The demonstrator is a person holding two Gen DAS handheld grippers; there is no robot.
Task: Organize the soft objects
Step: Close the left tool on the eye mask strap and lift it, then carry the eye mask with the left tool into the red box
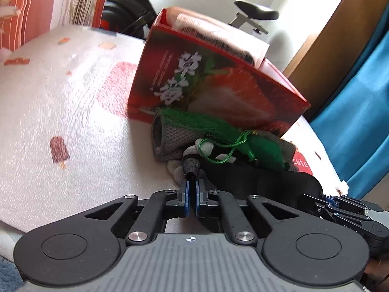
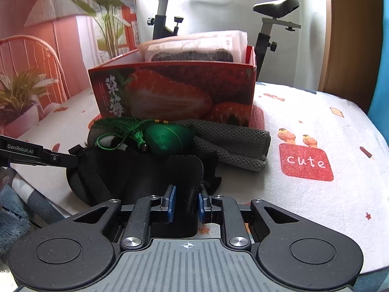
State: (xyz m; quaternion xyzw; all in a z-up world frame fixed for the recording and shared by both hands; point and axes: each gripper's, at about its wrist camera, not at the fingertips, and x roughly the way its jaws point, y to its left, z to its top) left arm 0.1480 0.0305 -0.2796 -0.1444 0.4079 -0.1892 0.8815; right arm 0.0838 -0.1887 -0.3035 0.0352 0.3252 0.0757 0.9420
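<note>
A black padded eye mask [image 2: 145, 170] lies on the bed in front of a red strawberry box [image 2: 175, 90]. My right gripper [image 2: 186, 200] is shut on the mask's near edge, with black fabric filling the gap between its blue pads. My left gripper [image 1: 192, 187] has its jaws almost together, pinching the thin black strap end [image 1: 191, 170] at the mask's left corner. In the right wrist view the left gripper [image 2: 74, 157] comes in from the left. A green tasselled sachet [image 2: 167, 136] rests on a grey mesh cloth [image 2: 233, 143] just behind the mask.
The box holds flat white packets [image 2: 194, 46] standing upright. The bedsheet [image 2: 316, 121] has popsicle prints and a red "cute" patch. An exercise bike [image 2: 165, 24] stands behind the bed, a blue curtain [image 1: 359, 97] at the right, and a blue fluffy rug [image 2: 12, 219] low at the left.
</note>
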